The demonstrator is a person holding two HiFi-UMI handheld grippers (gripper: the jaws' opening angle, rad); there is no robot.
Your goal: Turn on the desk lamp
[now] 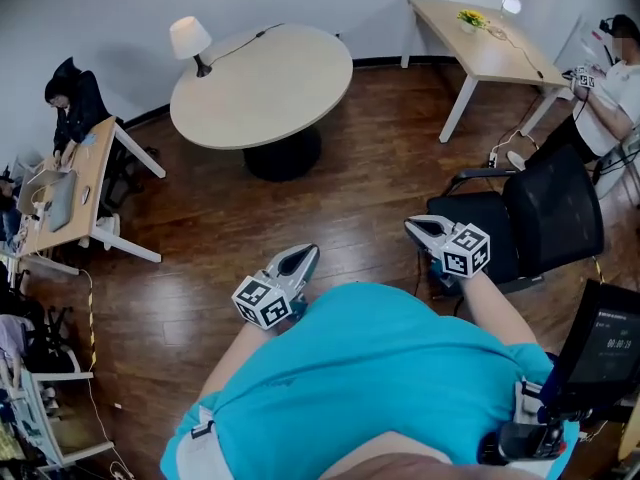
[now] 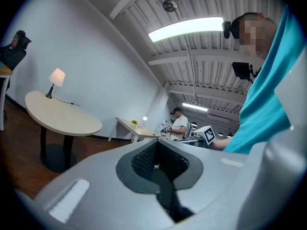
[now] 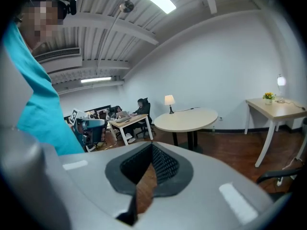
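A desk lamp (image 1: 190, 40) with a white shade and dark stem stands at the far left edge of a round beige table (image 1: 280, 88); its cable runs across the tabletop toward the wall. The lamp also shows small in the left gripper view (image 2: 56, 78) and the right gripper view (image 3: 169, 99), where its shade looks bright. Both grippers are far from it, held close to the person's teal shirt. My left gripper (image 1: 303, 256) (image 2: 156, 143) is shut and holds nothing. My right gripper (image 1: 418, 226) (image 3: 152, 145) is likewise shut and holds nothing.
A black office chair (image 1: 545, 213) stands right beside the right gripper. A rectangular desk (image 1: 500, 63) at the far right carries a yellow plant (image 1: 471, 17) and a small light (image 1: 511, 4). People sit at the right (image 1: 612, 83) and at a left desk (image 1: 72, 103).
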